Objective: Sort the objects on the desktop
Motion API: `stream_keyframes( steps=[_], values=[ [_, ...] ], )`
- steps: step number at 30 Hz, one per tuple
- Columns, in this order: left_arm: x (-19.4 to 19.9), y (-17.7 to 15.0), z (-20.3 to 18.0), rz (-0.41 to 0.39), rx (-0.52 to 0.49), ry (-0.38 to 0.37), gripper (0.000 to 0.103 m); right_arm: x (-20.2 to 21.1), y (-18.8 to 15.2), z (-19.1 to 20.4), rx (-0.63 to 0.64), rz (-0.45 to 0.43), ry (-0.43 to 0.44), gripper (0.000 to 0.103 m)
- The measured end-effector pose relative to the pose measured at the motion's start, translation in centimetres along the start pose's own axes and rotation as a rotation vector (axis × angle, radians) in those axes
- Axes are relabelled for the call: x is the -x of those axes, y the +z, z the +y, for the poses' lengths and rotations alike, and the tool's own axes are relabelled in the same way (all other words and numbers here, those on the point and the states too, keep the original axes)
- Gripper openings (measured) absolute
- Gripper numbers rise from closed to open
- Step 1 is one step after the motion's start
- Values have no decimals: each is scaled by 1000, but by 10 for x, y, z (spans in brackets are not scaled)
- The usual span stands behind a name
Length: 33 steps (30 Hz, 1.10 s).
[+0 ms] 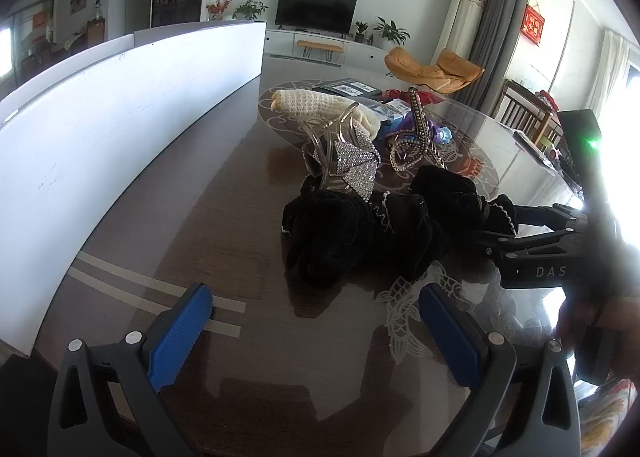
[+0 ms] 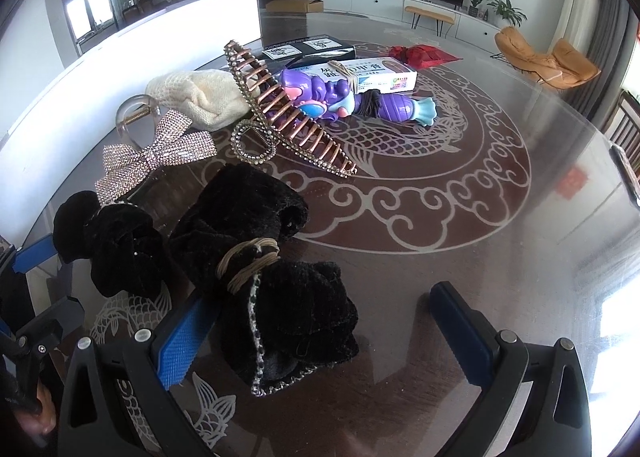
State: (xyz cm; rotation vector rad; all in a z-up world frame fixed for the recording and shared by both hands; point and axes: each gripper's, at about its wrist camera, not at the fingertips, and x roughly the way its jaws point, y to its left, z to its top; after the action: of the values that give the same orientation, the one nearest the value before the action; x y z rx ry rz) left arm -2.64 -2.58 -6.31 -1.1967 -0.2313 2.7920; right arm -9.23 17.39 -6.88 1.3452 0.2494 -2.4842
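Observation:
A black velvet bow (image 2: 280,297), tied with a tan elastic band (image 2: 248,261), lies on the glass-topped table (image 2: 460,225). My right gripper (image 2: 320,337) stands open around the bow's near wing, which sits by the left pad. In the left wrist view that gripper (image 1: 500,225) reaches into the black pile (image 1: 360,233) from the right. A second black velvet piece (image 2: 116,249) lies beside the bow. My left gripper (image 1: 316,337) is open over bare table just short of the pile, with nothing between its fingers.
Behind the pile lie a rhinestone bow clip (image 2: 160,157), a rhinestone claw clip (image 2: 288,121), a cream knitted piece (image 2: 200,97), a purple toy (image 2: 332,97), a white box (image 2: 372,75), a black box (image 2: 308,49) and a red bag (image 2: 420,55). A white board (image 1: 120,117) borders the left.

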Motion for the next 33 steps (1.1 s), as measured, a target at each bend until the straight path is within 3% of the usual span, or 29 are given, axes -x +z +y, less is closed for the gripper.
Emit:
stream_keyframes(
  steps=[11, 19, 33],
  values=[
    [0, -2, -5, 4, -35, 14, 103, 2, -5, -1, 34, -44, 27, 103],
    [-9, -6, -22, 18, -134, 111, 103, 2, -5, -2, 34, -44, 28, 103],
    [-7, -6, -22, 19, -136, 113, 103, 2, -5, -2, 34, -44, 29, 103]
  ],
)
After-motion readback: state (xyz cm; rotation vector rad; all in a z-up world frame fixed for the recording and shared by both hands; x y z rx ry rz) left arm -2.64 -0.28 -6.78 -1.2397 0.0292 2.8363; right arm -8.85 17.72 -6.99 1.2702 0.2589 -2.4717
